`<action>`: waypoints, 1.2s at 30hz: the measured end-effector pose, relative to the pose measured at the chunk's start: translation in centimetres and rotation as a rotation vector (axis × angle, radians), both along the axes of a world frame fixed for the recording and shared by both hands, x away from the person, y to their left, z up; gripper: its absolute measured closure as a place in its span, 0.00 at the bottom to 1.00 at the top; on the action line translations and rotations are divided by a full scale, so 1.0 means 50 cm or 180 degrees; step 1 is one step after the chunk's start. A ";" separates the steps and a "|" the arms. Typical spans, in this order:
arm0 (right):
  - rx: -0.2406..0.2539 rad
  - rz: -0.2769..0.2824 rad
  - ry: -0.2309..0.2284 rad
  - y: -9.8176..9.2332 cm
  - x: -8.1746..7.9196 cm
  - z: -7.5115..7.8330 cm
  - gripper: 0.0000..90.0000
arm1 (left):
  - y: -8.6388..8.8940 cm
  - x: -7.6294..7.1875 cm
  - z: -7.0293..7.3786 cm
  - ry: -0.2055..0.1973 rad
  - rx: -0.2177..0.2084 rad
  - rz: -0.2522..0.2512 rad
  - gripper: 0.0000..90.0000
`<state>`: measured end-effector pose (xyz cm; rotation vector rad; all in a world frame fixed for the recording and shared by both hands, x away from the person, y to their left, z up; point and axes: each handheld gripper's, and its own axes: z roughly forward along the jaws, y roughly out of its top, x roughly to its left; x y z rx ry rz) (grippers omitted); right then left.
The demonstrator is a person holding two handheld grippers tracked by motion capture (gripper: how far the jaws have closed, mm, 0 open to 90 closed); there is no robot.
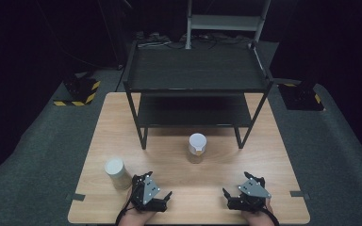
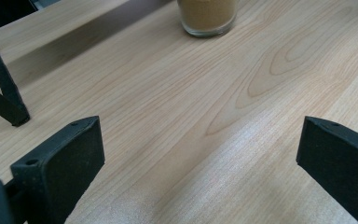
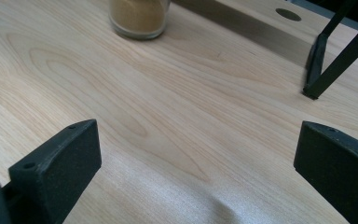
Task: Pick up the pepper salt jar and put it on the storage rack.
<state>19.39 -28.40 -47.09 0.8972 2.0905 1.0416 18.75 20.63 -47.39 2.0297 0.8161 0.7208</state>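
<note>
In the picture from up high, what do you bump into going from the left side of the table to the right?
White-lidded jar → left gripper → jar of brown powder → right gripper

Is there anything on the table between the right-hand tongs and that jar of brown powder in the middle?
Nothing: in the right gripper view, bare wood runs from the open right tongs to the jar.

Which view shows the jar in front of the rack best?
The high view: the whole jar with its white lid, standing before the rack. The left gripper view and right gripper view each catch just its glass base and brown filling.
</note>
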 end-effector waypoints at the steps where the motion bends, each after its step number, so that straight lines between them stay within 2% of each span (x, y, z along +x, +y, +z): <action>1: 0.0000 0.0000 0.0000 0.000 0.000 0.000 0.00 | 0.000 0.000 0.000 0.0000 0.0000 0.0000 0.01; 3: -0.0088 0.0007 -0.0038 0.008 -0.004 -0.001 0.00 | 0.002 0.002 0.001 0.0011 -0.0005 -0.0019 0.01; 6: -0.0136 0.0057 -0.0080 0.009 -0.006 -0.003 0.00 | 0.006 0.000 -0.002 -0.0006 -0.0034 -0.0030 0.01; 14: -0.0193 0.0053 -0.0043 0.015 -0.007 0.001 0.00 | 0.011 -0.001 -0.003 -0.0010 -0.0061 -0.0054 0.01; 21: -0.0149 0.0032 -0.0029 0.012 -0.006 0.001 0.00 | 0.029 0.002 -0.006 0.0036 -0.0248 -0.0021 0.01; 31: -0.0139 0.0035 -0.0015 0.010 -0.006 0.002 0.00 | 0.032 0.002 -0.008 0.0010 -0.0237 -0.0090 0.01; 36: -0.0137 0.0030 -0.0013 0.010 -0.006 0.002 0.00 | 0.037 0.001 -0.010 -0.0003 -0.0283 -0.0080 0.01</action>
